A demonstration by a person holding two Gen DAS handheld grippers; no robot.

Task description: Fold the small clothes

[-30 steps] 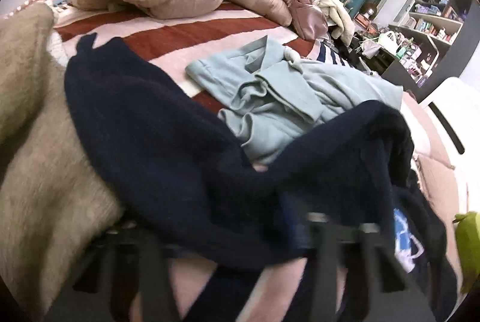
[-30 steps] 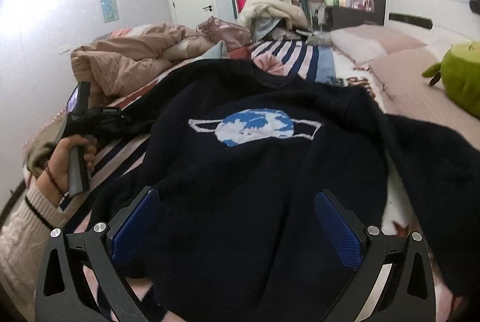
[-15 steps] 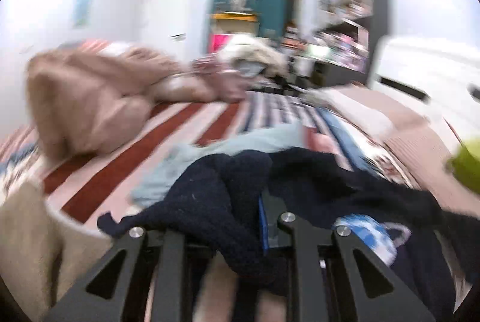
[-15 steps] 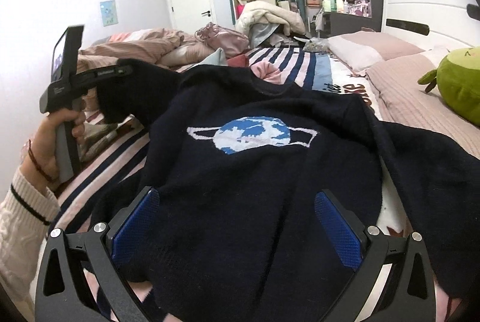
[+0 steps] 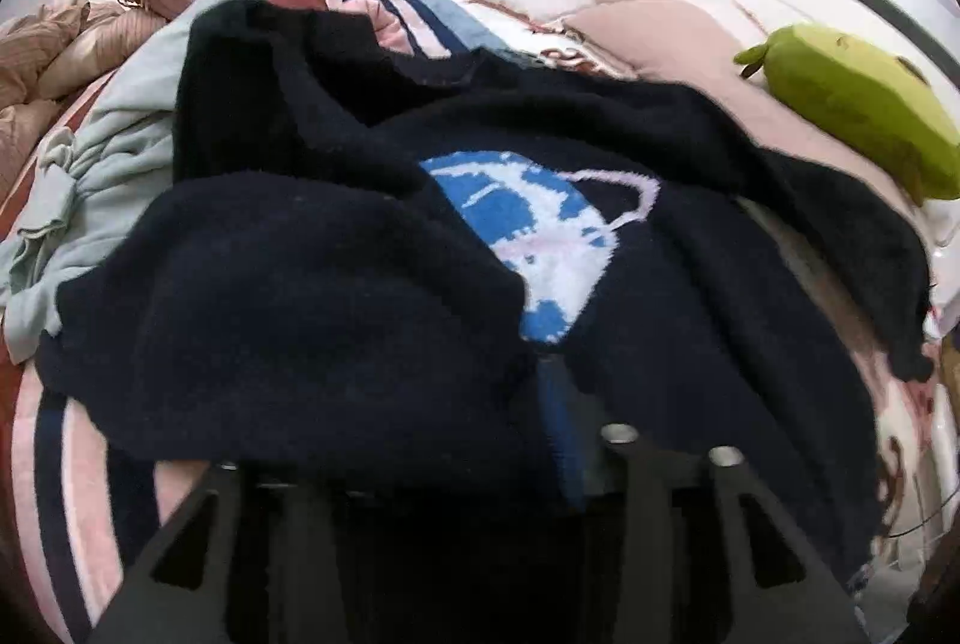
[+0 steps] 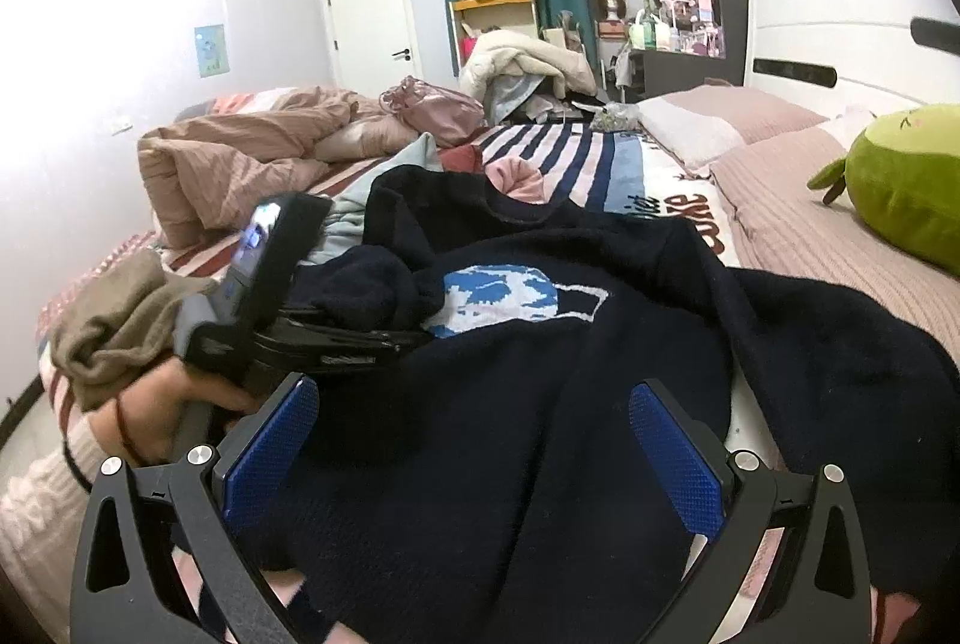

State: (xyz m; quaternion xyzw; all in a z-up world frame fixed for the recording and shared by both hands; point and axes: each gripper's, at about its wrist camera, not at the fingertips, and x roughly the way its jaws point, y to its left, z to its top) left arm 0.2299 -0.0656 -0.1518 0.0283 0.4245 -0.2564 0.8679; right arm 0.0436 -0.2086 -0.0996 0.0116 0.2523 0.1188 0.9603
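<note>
A dark navy sweater with a blue and white planet design lies spread on the striped bed. My left gripper is shut on the sweater's left sleeve and holds it folded over the sweater's chest, partly covering the planet. In the left wrist view the sleeve drapes over the fingers and hides the tips. My right gripper is open and empty, its blue pads hovering over the sweater's lower part.
A light blue shirt lies crumpled to the left. A beige garment sits at the bed's left edge. A green plush toy rests on pink pillows at right. A brown duvet is heaped at the far left.
My left gripper has swung the sleeve from out at the left, up and across onto the sweater's chest. The right gripper has stayed put and open.
</note>
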